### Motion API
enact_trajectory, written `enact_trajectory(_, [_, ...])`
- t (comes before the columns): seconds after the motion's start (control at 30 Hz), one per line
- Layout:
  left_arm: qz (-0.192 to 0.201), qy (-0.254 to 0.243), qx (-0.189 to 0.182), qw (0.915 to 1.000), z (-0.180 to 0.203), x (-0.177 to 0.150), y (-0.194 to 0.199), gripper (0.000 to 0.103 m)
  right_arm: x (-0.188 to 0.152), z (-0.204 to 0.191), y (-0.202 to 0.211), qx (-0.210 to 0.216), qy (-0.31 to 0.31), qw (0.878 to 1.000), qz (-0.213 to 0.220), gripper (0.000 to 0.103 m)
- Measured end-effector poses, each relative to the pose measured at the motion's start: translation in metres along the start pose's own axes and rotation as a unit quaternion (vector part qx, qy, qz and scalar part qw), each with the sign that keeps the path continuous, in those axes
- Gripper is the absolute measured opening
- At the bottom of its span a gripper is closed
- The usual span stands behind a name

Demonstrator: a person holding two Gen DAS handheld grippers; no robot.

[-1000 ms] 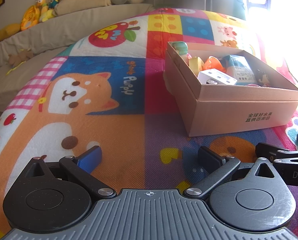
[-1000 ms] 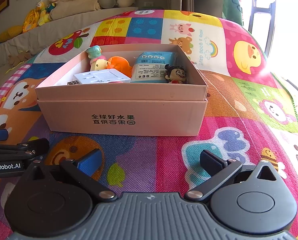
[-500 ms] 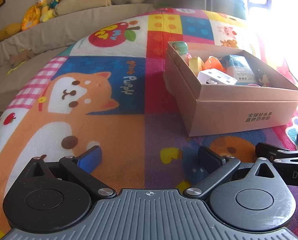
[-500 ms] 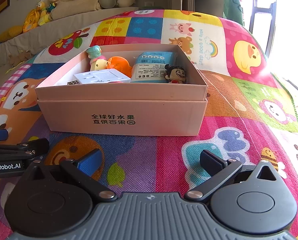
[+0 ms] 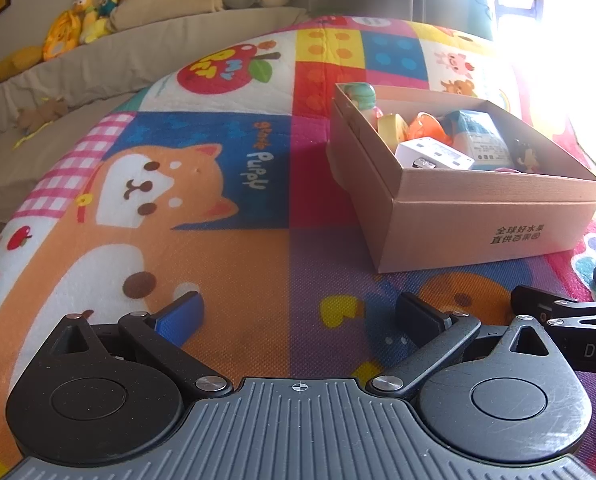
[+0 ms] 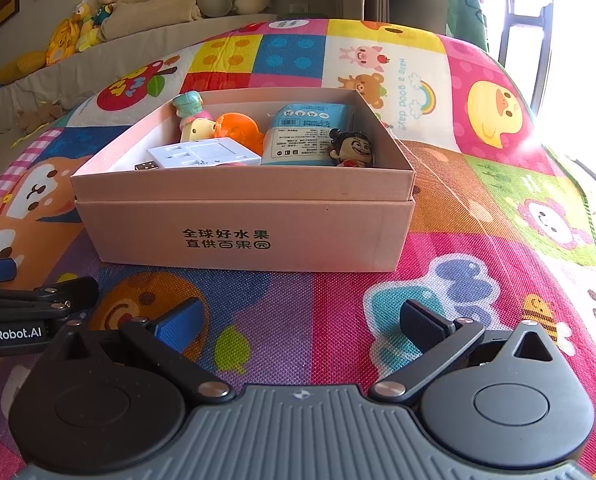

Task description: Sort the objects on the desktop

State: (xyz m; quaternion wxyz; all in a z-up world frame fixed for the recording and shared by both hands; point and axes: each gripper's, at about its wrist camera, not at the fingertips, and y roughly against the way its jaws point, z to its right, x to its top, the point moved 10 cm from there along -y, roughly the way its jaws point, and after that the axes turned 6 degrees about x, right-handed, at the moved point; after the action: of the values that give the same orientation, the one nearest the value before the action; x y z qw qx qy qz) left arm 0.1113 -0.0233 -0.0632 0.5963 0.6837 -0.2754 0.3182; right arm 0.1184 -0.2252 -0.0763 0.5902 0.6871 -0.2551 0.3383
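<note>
So the pink cardboard box (image 6: 249,236) is sitting in the middle of the right wrist view with black Chinese print on its front wall, on the cartoon play mat (image 6: 478,208); inside it a white power adapter (image 6: 205,154), a blue tissue pack (image 6: 306,136), an orange toy (image 6: 237,128), a teal-hatted figurine (image 6: 189,114) and a little black-haired doll (image 6: 352,150) are all lying together. The right gripper (image 6: 298,322) is hanging at the bottom of the frame, fingers spread wide and holding nothing, the box just beyond them and not touching; the left gripper (image 5: 298,314) is doing the same, released and empty, with the box off in the right half of its frame, well apart from the fingertips.
</note>
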Motion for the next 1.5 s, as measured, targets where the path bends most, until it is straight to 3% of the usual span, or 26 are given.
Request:
enact_trajectory(0.57, [0.001,0.009,-0.01,0.9999,-0.004,0.0,0.0,0.103,-0.001,0.006,0.002,0.0,0.002,1.0,0.0,0.103])
enact_trajectory(0.87, [-0.02,0.005,-0.013,0.9997,-0.013,-0.006,0.008,0.103,-0.001,0.006,0.002,0.0,0.002,1.0,0.0,0.103])
enact_trajectory(1.5, [-0.009,0.003,-0.017,0.9998,-0.013,-0.008,0.009,0.103,-0.001,0.006,0.002,0.0,0.002,1.0,0.0,0.103])
